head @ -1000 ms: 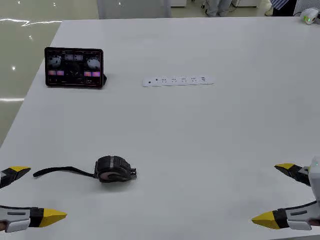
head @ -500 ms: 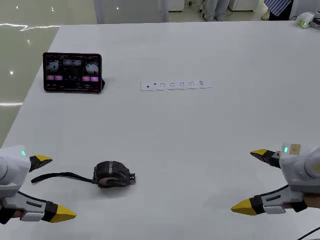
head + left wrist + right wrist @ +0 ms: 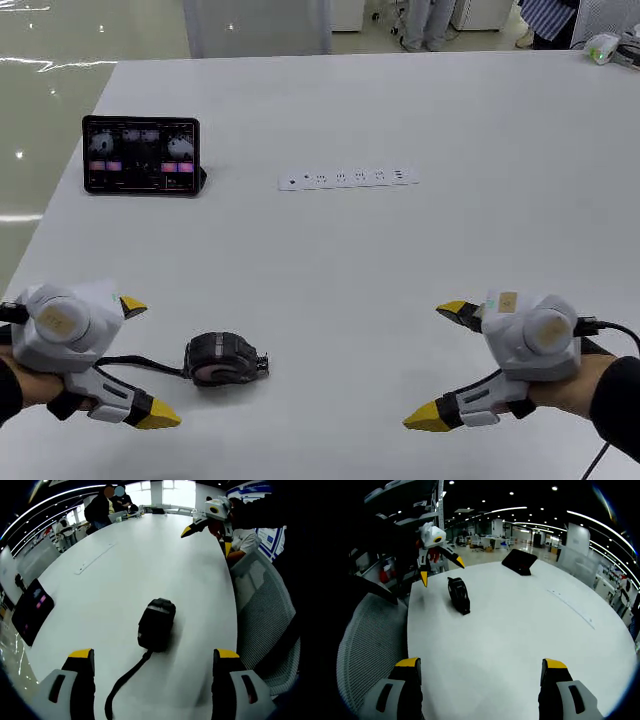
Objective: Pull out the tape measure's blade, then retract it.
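Two hand-held grippers work over a white table. Against the pictures of a second ago, both have advanced from the 6 o'clock edge of the head view toward its middle, by far more than the camera's slight shift explains. The tape measure has not been moved. It lies on its side at about 7 o'clock in the head view, its black strap trailing toward 9 o'clock. The left gripper now stands just beside the case on its 9 o'clock side, jaws wide apart with the strap lying between them and the case untouched. In the left gripper view the case sits ahead at 12 o'clock. The right gripper, at 5 o'clock, also has its jaws apart and empty. It is well apart from the case, which shows at 11 o'clock in the right gripper view. A tablet at 10 o'clock and a power strip at 12 o'clock stand well clear. Judged from this, the approach is nearly complete on the left side, but no grasp is made and the blade is not yet drawn. The small tab at the case's 3 o'clock end, probably the blade's hook, faces the right gripper.
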A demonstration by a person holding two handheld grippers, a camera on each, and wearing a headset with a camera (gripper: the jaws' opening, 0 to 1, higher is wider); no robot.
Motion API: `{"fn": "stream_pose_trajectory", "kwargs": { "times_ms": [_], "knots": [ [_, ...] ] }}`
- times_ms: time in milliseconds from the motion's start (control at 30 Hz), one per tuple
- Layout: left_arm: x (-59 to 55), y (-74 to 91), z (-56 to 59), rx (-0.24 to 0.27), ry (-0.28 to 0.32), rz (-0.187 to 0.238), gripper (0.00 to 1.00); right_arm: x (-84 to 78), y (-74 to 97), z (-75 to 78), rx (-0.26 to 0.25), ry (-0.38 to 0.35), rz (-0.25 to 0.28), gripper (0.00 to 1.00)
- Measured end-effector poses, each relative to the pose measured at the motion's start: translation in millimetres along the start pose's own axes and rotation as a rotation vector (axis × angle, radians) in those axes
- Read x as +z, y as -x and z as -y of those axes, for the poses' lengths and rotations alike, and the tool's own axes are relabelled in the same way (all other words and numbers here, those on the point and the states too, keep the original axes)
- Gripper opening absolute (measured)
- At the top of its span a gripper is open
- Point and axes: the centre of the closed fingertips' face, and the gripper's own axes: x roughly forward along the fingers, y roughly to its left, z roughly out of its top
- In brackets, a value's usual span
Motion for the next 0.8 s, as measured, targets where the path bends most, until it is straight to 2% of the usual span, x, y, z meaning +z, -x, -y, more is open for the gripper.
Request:
{"fn": "stream_pose_trajectory", "kwargs": {
  "times_ms": [200, 500, 633, 800],
  "knots": [
    [2.8, -16.8, 5.9, -0.056, -0.079, -0.056, 0.94, 13.7, -22.7, -5.1, 0.043, 0.027, -0.003, 0.99],
    [9.6, -32.0, 6.0, -0.087, -0.140, -0.090, 0.86, 22.9, -48.9, -10.3, 0.102, 0.083, -0.027, 0.99],
    [17.1, -39.1, 7.5, -0.096, -0.146, -0.091, 0.70, 27.4, -62.1, -12.9, 0.135, 0.108, -0.040, 0.99],
    [21.6, -45.3, 11.4, -0.116, -0.186, -0.106, 0.68, 31.8, -77.2, -13.7, 0.167, 0.131, -0.065, 0.99]
  ]
}}
